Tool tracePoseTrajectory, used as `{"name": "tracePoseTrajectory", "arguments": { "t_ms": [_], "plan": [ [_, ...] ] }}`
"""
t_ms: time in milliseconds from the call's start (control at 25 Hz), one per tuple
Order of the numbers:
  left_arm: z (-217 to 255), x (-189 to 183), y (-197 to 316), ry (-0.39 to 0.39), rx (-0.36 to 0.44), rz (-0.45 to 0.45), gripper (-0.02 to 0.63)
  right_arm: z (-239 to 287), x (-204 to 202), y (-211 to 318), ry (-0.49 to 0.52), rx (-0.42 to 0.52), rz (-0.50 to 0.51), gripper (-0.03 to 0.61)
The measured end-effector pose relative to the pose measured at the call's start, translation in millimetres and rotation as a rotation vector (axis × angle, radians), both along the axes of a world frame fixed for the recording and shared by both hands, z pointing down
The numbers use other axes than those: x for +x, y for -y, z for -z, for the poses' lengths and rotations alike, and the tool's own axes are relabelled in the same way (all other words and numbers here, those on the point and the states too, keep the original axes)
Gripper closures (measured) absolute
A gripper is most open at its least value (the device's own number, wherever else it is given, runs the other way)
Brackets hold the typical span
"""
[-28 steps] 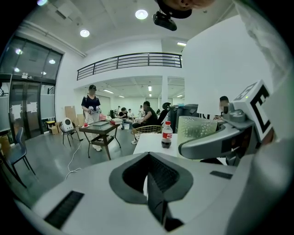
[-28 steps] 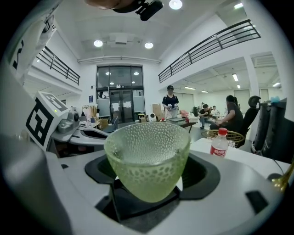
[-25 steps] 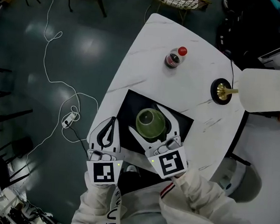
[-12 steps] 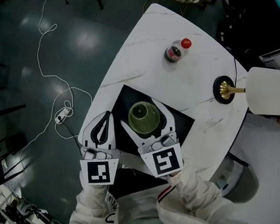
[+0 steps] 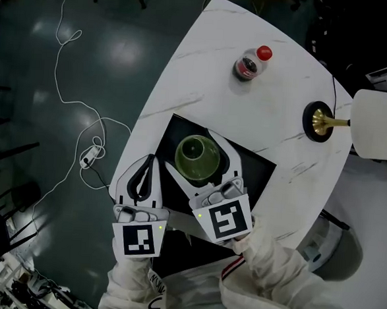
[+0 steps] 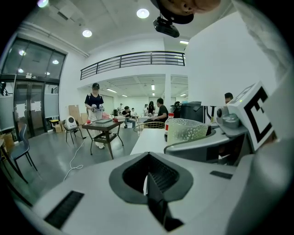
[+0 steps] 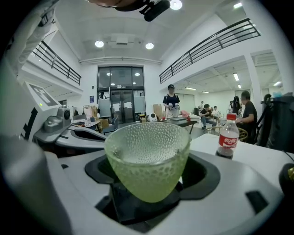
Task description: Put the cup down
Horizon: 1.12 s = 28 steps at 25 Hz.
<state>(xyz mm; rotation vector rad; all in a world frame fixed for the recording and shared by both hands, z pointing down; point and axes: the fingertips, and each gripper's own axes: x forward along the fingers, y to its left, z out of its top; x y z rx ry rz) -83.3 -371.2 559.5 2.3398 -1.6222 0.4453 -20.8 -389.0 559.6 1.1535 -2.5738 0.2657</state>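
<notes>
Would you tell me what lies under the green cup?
A black mat on the white table. The cup and the right gripper holding it hide whether its base touches the mat.

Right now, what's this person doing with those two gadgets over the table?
A person is working two hand-held grippers. The right gripper is clamped around a green dimpled glass cup, holding it upright over a black mat on the white marble table. Whether the cup already touches the mat can't be told. The left gripper is shut and empty, at the table's near edge beside the mat.
</notes>
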Motion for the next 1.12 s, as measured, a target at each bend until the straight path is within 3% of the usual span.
{"name": "tracePoseTrajectory", "arguments": {
  "t_ms": [1120],
  "plan": [
    [-12.0,-15.7,10.0,-0.010,-0.030,0.044,0.603,-34.2,-24.8,10.4,-0.035,-0.041,0.031,0.190]
  ]
}}
